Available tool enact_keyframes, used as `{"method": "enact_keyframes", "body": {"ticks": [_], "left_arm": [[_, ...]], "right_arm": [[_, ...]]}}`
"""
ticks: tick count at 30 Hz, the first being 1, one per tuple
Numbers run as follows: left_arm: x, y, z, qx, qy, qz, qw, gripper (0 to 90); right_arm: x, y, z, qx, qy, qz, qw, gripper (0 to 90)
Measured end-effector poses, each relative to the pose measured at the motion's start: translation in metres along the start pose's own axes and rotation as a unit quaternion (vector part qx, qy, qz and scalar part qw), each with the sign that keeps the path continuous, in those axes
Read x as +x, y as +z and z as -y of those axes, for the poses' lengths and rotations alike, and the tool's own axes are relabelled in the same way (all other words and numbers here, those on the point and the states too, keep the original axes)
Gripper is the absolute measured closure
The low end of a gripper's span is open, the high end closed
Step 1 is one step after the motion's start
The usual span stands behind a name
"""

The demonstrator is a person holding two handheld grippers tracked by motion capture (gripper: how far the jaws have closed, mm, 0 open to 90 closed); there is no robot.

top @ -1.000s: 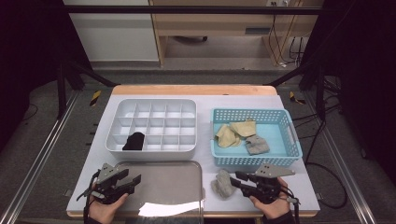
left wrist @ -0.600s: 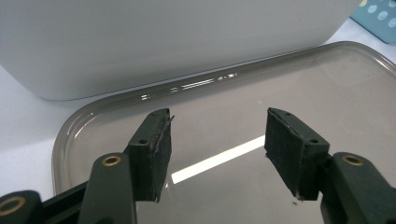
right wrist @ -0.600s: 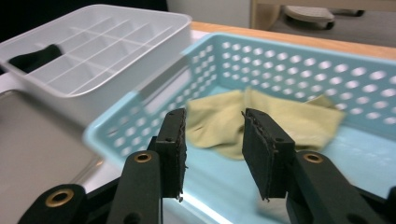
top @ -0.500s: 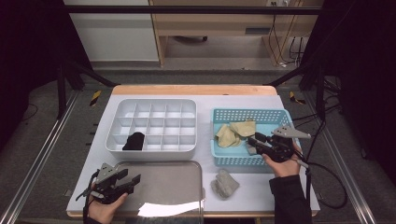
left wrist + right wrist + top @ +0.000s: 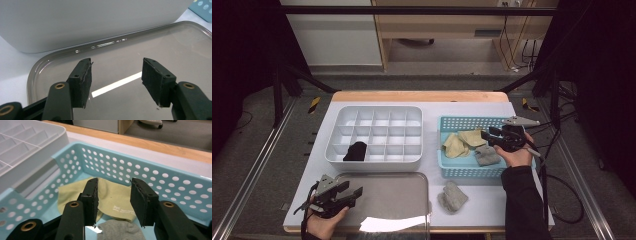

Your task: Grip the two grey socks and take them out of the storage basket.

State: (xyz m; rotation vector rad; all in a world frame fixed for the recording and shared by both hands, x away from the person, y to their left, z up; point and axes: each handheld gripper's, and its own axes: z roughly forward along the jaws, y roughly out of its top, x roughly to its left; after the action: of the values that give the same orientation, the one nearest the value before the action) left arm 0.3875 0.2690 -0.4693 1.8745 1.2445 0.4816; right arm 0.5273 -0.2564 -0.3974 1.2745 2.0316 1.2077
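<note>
**Risk of grabbing two socks at once in the basket**

Right gripper (image 5: pixel 493 135) hovering over the blue basket (image 5: pixel 447 122), jaws just opened about halfway, nothing between them. Directly below: yellow socks (image 5: pixel 110 200) overlapping a grey sock (image 5: pixel 120 231). Could pinch both layers together, or snag the perforated basket wall. Left gripper (image 5: pixel 115 80) parked wide open and empty over the tray (image 5: pixel 422 180), left of the basket. White table, dim workshop floor beyond.

I see small white print on the yellow sock (image 5: pixel 110 200) in the blue basket (image 5: pixel 175 185) ahead of my right gripper (image 5: pixel 113 200), too blurred to read. Nothing else bears writing.
</note>
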Motion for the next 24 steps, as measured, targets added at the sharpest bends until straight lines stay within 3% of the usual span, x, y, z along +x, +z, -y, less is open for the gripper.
{"method": "enact_keyframes", "body": {"ticks": [3, 12, 17, 19, 24], "left_arm": [[0.000, 0.000, 0.000, 0.000, 0.000, 0.000, 1.0000, 40.1], [0.001, 0.002, 0.000, 0.004, 0.000, 0.000, 1.0000, 40.1], [0.001, 0.003, 0.001, 0.004, -0.003, -0.002, 1.0000, 40.1], [0.002, 0.003, 0.001, 0.005, -0.003, -0.003, 1.0000, 40.1], [0.002, 0.004, 0.001, 0.007, -0.002, -0.002, 1.0000, 40.1]], "right_arm": [[-0.008, 0.011, 0.000, 0.027, -0.006, 0.003, 0.9996, 58.3], [-0.024, 0.026, 0.005, 0.043, -0.023, -0.012, 0.9987, 57.2], [-0.029, 0.045, 0.018, 0.098, -0.033, -0.018, 0.9945, 56.4], [-0.030, 0.047, 0.019, 0.101, -0.031, -0.021, 0.9942, 56.4], [-0.031, 0.062, 0.026, 0.140, -0.022, -0.009, 0.9899, 55.5]]}}
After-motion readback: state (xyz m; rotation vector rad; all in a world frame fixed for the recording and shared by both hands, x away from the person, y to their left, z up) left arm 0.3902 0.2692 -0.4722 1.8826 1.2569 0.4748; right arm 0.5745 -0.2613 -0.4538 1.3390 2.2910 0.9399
